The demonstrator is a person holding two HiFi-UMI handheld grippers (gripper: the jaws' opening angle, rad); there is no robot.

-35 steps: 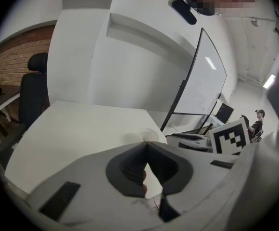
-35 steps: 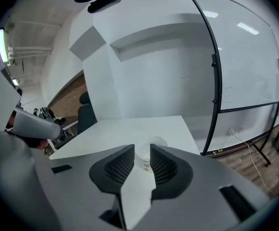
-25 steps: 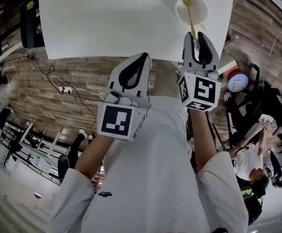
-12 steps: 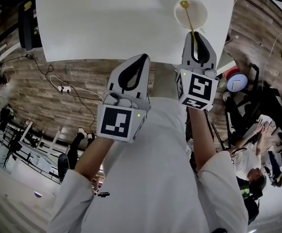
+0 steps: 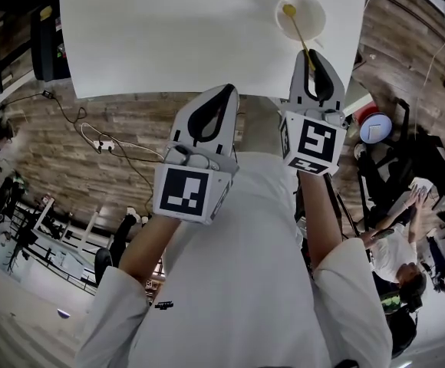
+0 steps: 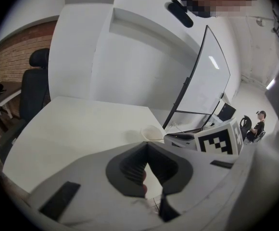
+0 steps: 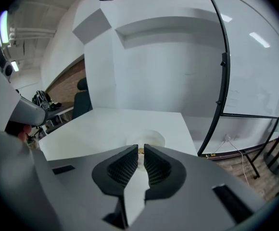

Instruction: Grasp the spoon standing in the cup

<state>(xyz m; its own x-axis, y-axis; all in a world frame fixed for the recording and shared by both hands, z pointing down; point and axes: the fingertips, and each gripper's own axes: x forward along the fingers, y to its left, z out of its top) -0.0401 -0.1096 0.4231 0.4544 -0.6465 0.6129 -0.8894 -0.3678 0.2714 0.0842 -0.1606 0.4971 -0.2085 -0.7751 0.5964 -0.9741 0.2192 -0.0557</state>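
Observation:
A white cup (image 5: 313, 23) stands near the right edge of the white table (image 5: 169, 37). A gold-handled spoon (image 5: 295, 26) leans in it, handle toward me. My right gripper (image 5: 314, 55) sits at the table's near edge, jaws narrowed onto the handle's end. In the right gripper view a gold tip of the spoon (image 7: 140, 150) shows between the nearly touching fingertips, with the cup (image 7: 146, 139) just beyond. My left gripper (image 5: 228, 90) hovers left of it over the table edge, shut and empty. In its own view the left gripper (image 6: 147, 146) has the cup (image 6: 151, 132) ahead.
Wood floor lies below the table, with cables and a power strip (image 5: 103, 139) at left. A round blue-and-white object (image 5: 374, 129) sits at right. A black chair (image 6: 36, 81) stands at the table's far left side, and a glass panel (image 6: 202, 81) rises to the right.
The right gripper's jaws have narrowed from wide open onto the spoon handle, and the spoon's bowl has swung slightly left in the cup. The left gripper has stayed put.

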